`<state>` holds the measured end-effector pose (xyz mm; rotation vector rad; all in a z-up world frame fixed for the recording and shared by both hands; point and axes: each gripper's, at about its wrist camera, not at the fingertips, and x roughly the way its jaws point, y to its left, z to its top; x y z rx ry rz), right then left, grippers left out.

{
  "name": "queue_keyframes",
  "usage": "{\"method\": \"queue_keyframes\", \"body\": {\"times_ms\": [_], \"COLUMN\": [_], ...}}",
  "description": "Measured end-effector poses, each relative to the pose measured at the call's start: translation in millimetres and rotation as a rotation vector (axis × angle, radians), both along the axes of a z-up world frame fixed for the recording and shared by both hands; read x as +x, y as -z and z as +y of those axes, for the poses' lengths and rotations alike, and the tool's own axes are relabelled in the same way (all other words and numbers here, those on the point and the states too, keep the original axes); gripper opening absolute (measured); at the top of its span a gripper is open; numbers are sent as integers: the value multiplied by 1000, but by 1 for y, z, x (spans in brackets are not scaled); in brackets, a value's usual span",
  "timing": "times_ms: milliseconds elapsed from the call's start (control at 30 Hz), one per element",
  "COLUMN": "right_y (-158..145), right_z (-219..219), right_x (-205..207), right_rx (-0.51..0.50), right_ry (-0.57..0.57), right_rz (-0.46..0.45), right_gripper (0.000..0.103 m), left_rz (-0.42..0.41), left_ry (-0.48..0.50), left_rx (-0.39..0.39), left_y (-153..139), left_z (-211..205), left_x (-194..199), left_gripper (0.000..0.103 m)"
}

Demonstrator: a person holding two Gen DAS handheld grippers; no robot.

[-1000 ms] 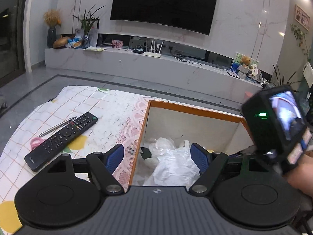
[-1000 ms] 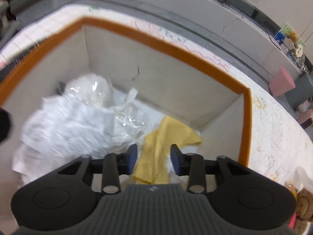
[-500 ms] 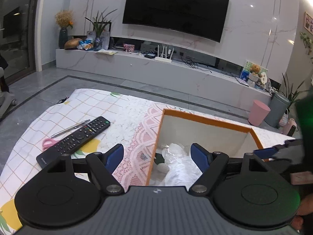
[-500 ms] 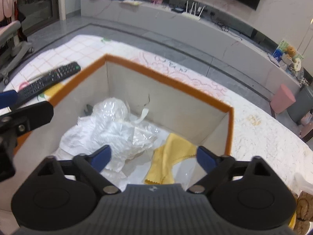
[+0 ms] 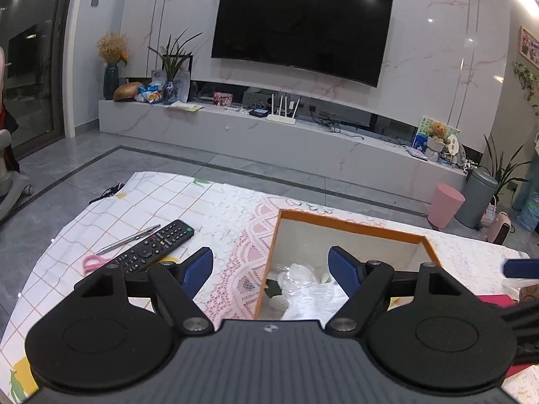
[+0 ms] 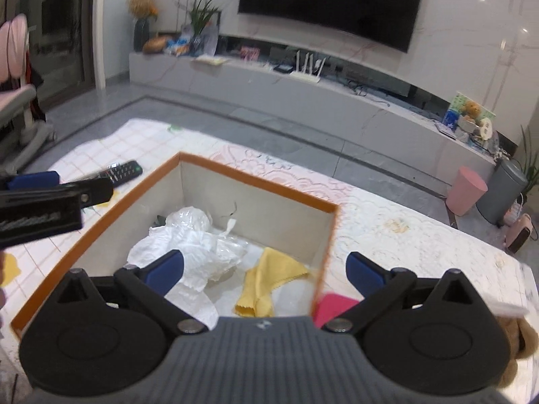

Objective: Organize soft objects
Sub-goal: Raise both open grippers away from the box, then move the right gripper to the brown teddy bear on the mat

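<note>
An orange-rimmed storage box (image 6: 259, 180) stands on the table; it also shows in the left wrist view (image 5: 353, 224). Inside lie a yellow cloth (image 6: 266, 281), crumpled white plastic bags (image 6: 192, 245) and a small dark item (image 5: 273, 288). My right gripper (image 6: 264, 269) is open and empty, raised above the box's near edge. My left gripper (image 5: 271, 267) is open and empty, above the box's left rim. A pink item (image 6: 331, 308) lies on the table just right of the box, and a brown plush toy (image 6: 520, 346) sits at the far right.
A black remote (image 5: 155, 249), a pen (image 5: 128, 239) and pink scissors (image 5: 91, 264) lie on the checked tablecloth at left. The other gripper's blue finger (image 5: 520, 267) shows at right. A TV console, pink bin (image 5: 446, 203) and grey bin stand beyond.
My right gripper opened, leaving the yellow cloth in the box, and rose back out of it. Both grippers lifted and pulled away, so the box looks smaller.
</note>
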<state>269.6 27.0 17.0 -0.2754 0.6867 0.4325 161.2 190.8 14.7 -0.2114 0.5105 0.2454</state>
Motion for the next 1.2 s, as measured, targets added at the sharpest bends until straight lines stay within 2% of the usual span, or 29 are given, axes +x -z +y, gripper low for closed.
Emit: {"method": "queue_keyframes", "body": {"times_ms": [100,267,333,433,533,633,767,933,1067,1200], "right_y": [-8,-15,-16,-17,-17,-21,-26,-22,-4,17], "right_z": [-28,-86,-111,-153,-194,-227,-253,-291,-329,-367], "right_x": [-16,-33,-35,-36,-30,-31,-37,-44,-39,-30], "right_rx": [31,28,36,104,219,292,236,165,199,315], "right_ry": [21,87,127,234,325,383,415,443,500,573], "right_rz": [-17,-51,-61,-112,-77,-52,-77,-103,-58,-3], "right_gripper": [100,100,100,100,100,100,100,100,100,100], "left_rz": [-11,-17,-20,-39,-56,-85,-123,-87,-97,-74], "left_ry": [21,32,46,113,151,189,251,354,452,565], "left_rx": [-2,-22,-7,87,196,248,244,221,185,177], "left_y": [-4,-11,-14,-23,-33,-41,-41,-23,-2,22], "left_z": [-7,-22,-34,-62,-98,-138,-185,-236,-268,-294], "left_x": [-3,-14,-22,-31,-39,-45,-46,-39,-39,-39], "left_gripper": [91,91,91,91,91,92,93,93,93,93]}}
